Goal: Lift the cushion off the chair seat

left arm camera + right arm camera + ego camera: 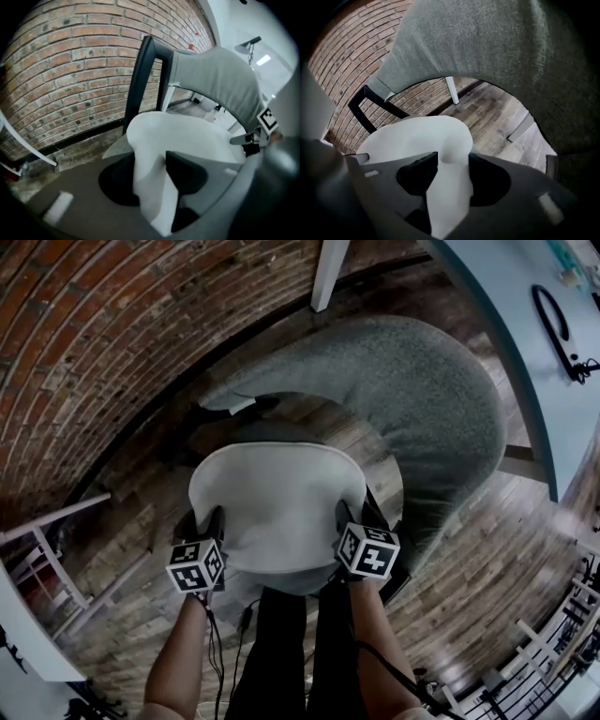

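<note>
A white cushion (277, 507) lies over the seat of a grey upholstered chair (427, 404) with a black frame. My left gripper (214, 526) pinches the cushion's left edge, and my right gripper (349, 521) pinches its right edge. In the left gripper view the cushion (187, 136) folds down between the jaws of the left gripper (152, 185), which press on it. In the right gripper view a bulging fold of the cushion (417, 136) is squeezed between the jaws of the right gripper (450, 180). I cannot tell whether the cushion still touches the seat.
A brick wall (112, 343) curves behind the chair on the left. A pale table (548, 343) with a black cable on it stands at the upper right. White rails (47, 549) stand at the left on the wooden floor. The person's legs (291, 652) are just below the seat.
</note>
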A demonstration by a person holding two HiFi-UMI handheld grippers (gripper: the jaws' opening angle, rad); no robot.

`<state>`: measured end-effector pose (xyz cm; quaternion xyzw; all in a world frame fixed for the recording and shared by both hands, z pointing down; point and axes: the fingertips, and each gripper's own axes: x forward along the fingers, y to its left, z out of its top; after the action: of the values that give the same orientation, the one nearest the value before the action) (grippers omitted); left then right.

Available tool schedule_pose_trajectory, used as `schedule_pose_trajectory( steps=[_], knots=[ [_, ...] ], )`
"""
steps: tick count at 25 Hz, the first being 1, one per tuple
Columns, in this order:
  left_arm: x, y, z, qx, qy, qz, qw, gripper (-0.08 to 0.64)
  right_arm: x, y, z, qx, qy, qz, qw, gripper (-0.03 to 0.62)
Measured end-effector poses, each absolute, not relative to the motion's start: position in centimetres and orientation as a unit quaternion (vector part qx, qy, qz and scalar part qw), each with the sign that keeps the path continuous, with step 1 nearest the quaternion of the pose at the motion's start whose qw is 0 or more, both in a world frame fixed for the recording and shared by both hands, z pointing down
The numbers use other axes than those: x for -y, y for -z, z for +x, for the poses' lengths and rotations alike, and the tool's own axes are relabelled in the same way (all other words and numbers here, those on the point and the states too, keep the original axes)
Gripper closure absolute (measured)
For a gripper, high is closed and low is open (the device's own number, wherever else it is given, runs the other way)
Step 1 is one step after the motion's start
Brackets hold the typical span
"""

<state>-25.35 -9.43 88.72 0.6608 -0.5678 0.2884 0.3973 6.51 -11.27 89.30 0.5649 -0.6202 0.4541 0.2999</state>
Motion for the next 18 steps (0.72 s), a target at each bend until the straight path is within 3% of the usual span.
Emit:
schedule_pose_trajectory(
  steps=[3, 7, 18],
  knots=[
    [9.1, -87.8, -25.3, 0.569, -0.290, 0.660, 0.396, 0.422, 11.1, -88.1, 6.6, 0.622, -0.441, 0.573, 0.301, 0.460],
    [8.8, -85.7, -24.8, 0.574, -0.286, 0.664, 0.385, 0.463, 10.8, -85.6, 5.7, 0.637, -0.428, 0.565, 0.302, 0.495],
    [7.5, -76.6, -24.9, 0.592, -0.259, 0.678, 0.350, 0.476, 10.5, -76.2, 5.4, 0.670, -0.390, 0.563, 0.287, 0.517]
  ],
)
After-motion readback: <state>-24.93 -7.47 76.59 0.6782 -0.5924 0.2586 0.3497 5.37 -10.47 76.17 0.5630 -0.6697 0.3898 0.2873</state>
